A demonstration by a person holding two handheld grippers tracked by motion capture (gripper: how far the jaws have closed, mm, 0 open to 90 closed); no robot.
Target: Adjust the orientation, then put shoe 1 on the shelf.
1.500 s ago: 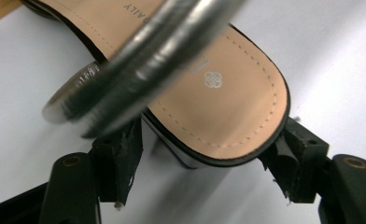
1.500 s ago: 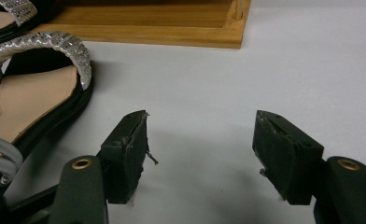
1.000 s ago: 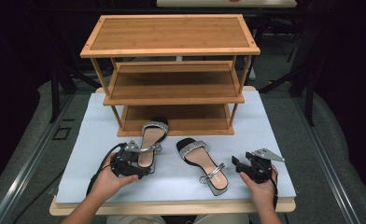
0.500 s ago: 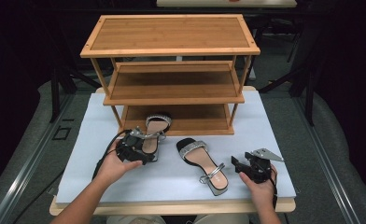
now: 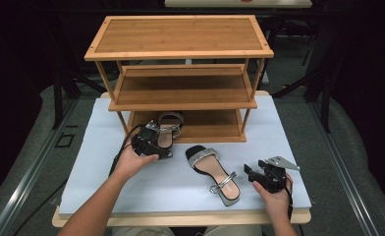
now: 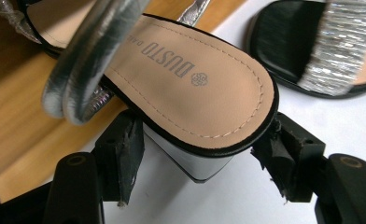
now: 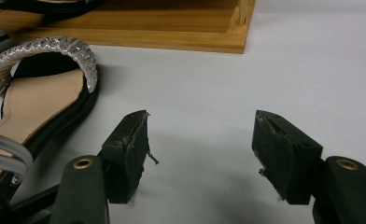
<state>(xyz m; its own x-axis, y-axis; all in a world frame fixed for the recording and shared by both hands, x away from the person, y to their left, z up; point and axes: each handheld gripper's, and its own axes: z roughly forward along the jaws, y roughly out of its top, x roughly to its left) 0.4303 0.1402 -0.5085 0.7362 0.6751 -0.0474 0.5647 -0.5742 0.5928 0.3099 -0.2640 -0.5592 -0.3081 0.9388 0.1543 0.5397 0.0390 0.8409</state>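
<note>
Since a second ago my left fingers point(image 6: 125, 154), pinching the sandal's point(image 5: 165, 133) heel, carried it toe-first onto the rack's point(image 5: 180, 73) bottom shelf.

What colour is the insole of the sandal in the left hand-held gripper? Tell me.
Tan-beige, with a stitched edge, black rim and printed logo on the sandal's insole; the left gripper view shows it best.

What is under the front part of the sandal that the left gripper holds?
The toe of the held sandal lies over the bottom shelf of the wooden rack. The heel, between the jaws of the left gripper, is over the white mat. The sole's contact underneath is hidden.
</note>
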